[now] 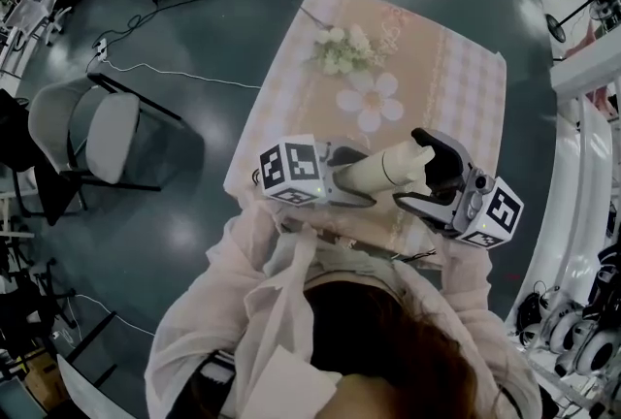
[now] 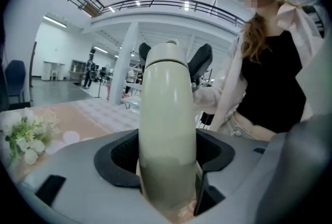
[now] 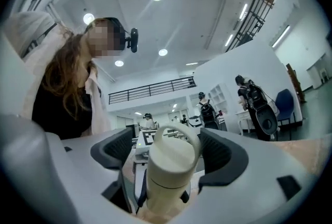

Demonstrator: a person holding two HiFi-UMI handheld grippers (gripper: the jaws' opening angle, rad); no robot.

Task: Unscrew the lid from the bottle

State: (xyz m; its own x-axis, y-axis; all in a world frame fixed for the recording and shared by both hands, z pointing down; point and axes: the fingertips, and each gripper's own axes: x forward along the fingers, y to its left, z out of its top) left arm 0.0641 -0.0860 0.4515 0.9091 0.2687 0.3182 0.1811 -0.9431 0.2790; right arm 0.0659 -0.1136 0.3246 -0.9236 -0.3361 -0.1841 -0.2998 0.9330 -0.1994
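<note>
A cream bottle (image 1: pixel 374 170) lies level in the air over the near table edge, held between the two grippers. My left gripper (image 1: pixel 354 177) is shut on its body; in the left gripper view the bottle (image 2: pixel 166 114) fills the gap of the left gripper (image 2: pixel 166 158) and both pads press on it. The lid (image 1: pixel 421 155), with a loop handle, points to the right. My right gripper (image 1: pixel 411 167) stands round it. In the right gripper view the lid (image 3: pixel 170 163) sits between the jaws of the right gripper (image 3: pixel 167 151), with gaps beside it, so this gripper is open.
A table with a peach checked cloth (image 1: pixel 456 68) lies below, with a bunch of white flowers (image 1: pixel 342 48) and a flower-shaped mat (image 1: pixel 371 99) on it. A grey chair (image 1: pixel 92 131) stands to the left on the dark floor, with cables (image 1: pixel 184 73) nearby.
</note>
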